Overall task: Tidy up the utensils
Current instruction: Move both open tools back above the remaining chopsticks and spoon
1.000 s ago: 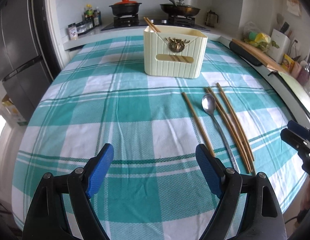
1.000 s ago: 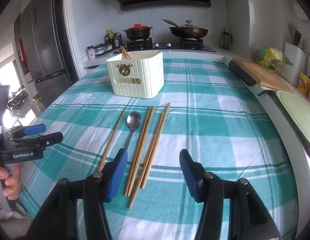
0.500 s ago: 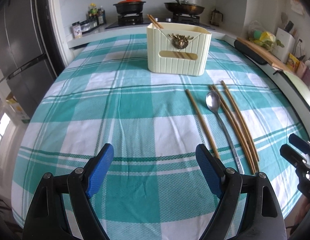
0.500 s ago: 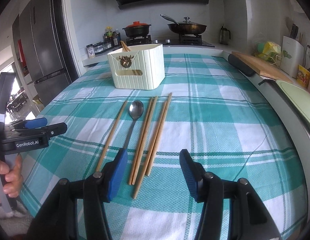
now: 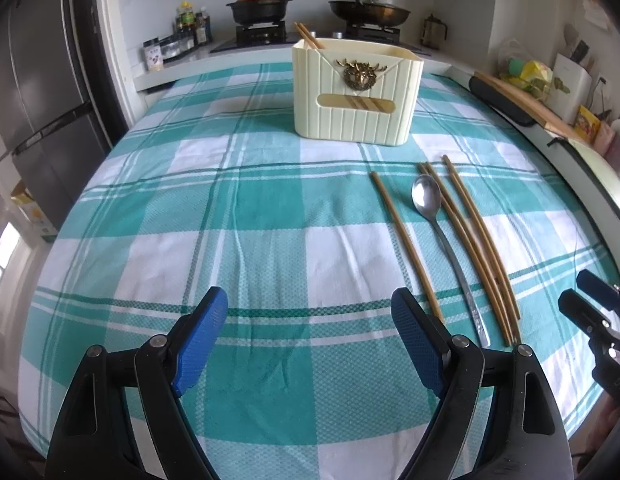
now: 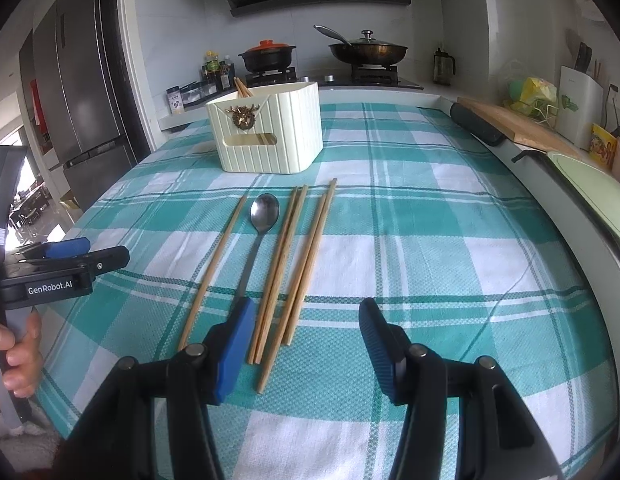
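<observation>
A cream holder [image 6: 269, 136] is seen standing at twelve o'clock on the checked tabletop [image 6: 450, 248], with a pair of chopsticks [image 6: 241, 89] already leaning in its back corner, presumably so that the rest can be dropped in beside them. Toward six o'clock from the holder, the loose utensils are laid out roughly parallel: a single chopstick [image 6: 213, 268] at the nine o'clock side, a spoon [image 6: 261, 216] just beside it with its bowl pointing at the holder, and four more chopsticks [image 6: 297, 264] at the three o'clock side. The parallel layout is judged to make each piece easy to take lengthwise.

The right gripper [image 6: 305, 344] is held above the near ends of the chopsticks, its jaws standing apart at a middling gap with nothing between them; a grasp there appears to be the step in hand. The left gripper [image 5: 310, 344] is held over bare cloth at the nine o'clock side of the utensils, jaws wide and empty, apparently kept clear. Nothing is touched by either gripper.
</observation>
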`<state>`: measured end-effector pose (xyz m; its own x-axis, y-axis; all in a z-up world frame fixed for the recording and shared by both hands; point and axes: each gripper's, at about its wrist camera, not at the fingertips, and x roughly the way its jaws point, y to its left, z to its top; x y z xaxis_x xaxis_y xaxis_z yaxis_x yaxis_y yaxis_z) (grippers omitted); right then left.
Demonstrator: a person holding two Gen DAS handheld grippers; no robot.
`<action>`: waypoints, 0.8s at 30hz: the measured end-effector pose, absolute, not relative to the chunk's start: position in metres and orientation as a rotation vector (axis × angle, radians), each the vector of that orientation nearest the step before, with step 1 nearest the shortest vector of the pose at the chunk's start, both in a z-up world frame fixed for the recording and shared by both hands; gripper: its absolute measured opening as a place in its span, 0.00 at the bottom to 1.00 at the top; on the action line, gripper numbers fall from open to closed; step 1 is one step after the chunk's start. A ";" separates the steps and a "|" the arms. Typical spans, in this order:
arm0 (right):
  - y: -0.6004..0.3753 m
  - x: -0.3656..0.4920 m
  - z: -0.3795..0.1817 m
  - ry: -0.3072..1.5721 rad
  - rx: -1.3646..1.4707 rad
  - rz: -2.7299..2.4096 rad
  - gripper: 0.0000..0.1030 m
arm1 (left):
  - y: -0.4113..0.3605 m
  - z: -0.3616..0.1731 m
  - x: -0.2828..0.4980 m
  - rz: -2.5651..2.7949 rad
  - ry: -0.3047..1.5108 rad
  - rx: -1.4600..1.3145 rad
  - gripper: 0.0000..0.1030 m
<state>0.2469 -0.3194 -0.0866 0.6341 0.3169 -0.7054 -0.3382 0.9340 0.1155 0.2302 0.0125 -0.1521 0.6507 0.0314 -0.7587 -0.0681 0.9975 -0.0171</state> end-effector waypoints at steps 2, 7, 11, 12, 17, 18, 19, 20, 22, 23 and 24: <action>-0.320 0.247 -0.088 0.803 -0.027 0.375 0.54 | 0.012 -0.153 0.230 0.056 0.862 -0.046 0.83; -0.322 0.247 -0.090 0.811 -0.023 0.373 0.54 | 0.011 -0.155 0.230 0.056 0.865 -0.040 0.83; -0.322 0.246 -0.092 0.815 -0.022 0.367 0.54 | 0.012 -0.156 0.230 0.053 0.873 -0.043 0.83; -0.321 0.246 -0.092 0.816 -0.027 0.363 0.54 | 0.013 -0.157 0.230 0.052 0.876 -0.045 0.83; -0.319 0.246 -0.090 0.816 -0.060 0.335 0.54 | 0.016 -0.159 0.230 0.054 0.885 -0.062 0.83; -0.319 0.245 -0.089 0.814 -0.067 0.329 0.54 | 0.017 -0.160 0.230 0.053 0.885 -0.066 0.83; -0.318 0.245 -0.088 0.813 -0.077 0.323 0.54 | 0.018 -0.160 0.230 0.053 0.885 -0.069 0.83; -0.317 0.244 -0.087 0.813 -0.089 0.314 0.54 | 0.018 -0.160 0.230 0.052 0.885 -0.071 0.83; -0.316 0.244 -0.086 0.813 -0.119 0.293 0.54 | 0.018 -0.160 0.231 0.052 0.888 -0.073 0.83; -0.314 0.243 -0.086 0.812 -0.138 0.279 0.54 | 0.018 -0.161 0.232 0.052 0.889 -0.073 0.83; -0.314 0.243 -0.085 0.810 -0.153 0.268 0.54 | 0.018 -0.161 0.232 0.052 0.890 -0.073 0.83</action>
